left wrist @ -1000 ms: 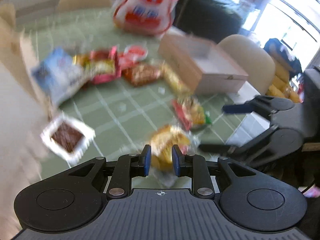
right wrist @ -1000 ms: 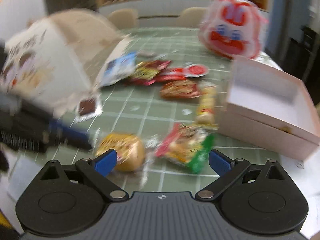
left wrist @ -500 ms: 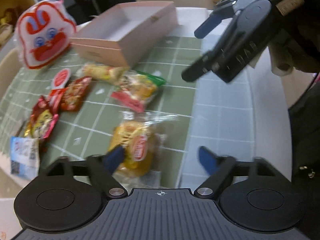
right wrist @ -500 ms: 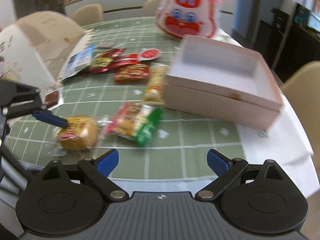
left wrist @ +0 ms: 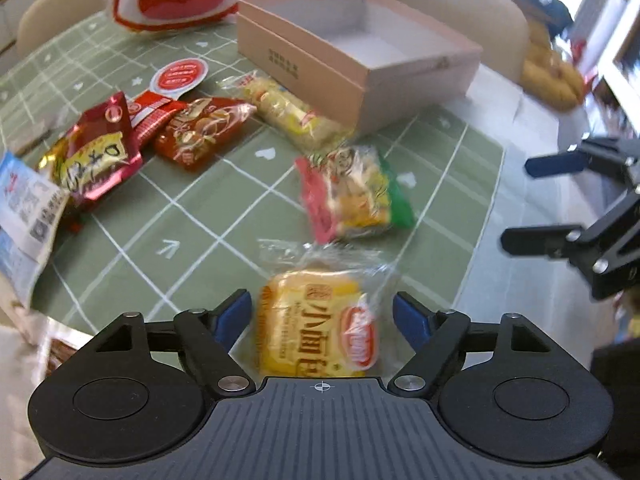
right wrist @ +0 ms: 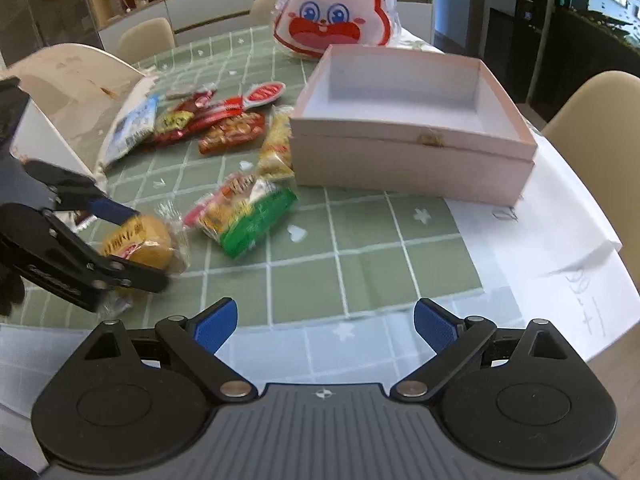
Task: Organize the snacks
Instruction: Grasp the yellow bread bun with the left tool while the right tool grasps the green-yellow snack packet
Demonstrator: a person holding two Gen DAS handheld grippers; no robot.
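Observation:
My left gripper (left wrist: 322, 316) is open, its fingers on either side of a yellow wrapped bun (left wrist: 316, 328) on the green checked cloth; the bun also shows in the right wrist view (right wrist: 138, 244). Beyond it lie a red-green snack pack (left wrist: 354, 192), a yellow pack (left wrist: 288, 114) against the open pink box (left wrist: 352, 52), and several red packs (left wrist: 200, 130). My right gripper (right wrist: 324, 326) is open and empty over the table's near edge, facing the box (right wrist: 408, 120). It also shows at the right in the left wrist view (left wrist: 560, 204).
A white-and-red bunny bag (right wrist: 334, 8) stands behind the box. A blue-white pack (left wrist: 24, 208) lies at far left. A white carton (right wrist: 60, 92) stands at left. Chairs (right wrist: 596, 120) ring the table; white paper (right wrist: 568, 240) lies at the right edge.
My left gripper opened from nearly shut and moved in, so the yellow bun now sits between its fingers. My right gripper drew back toward the table edge, still open.

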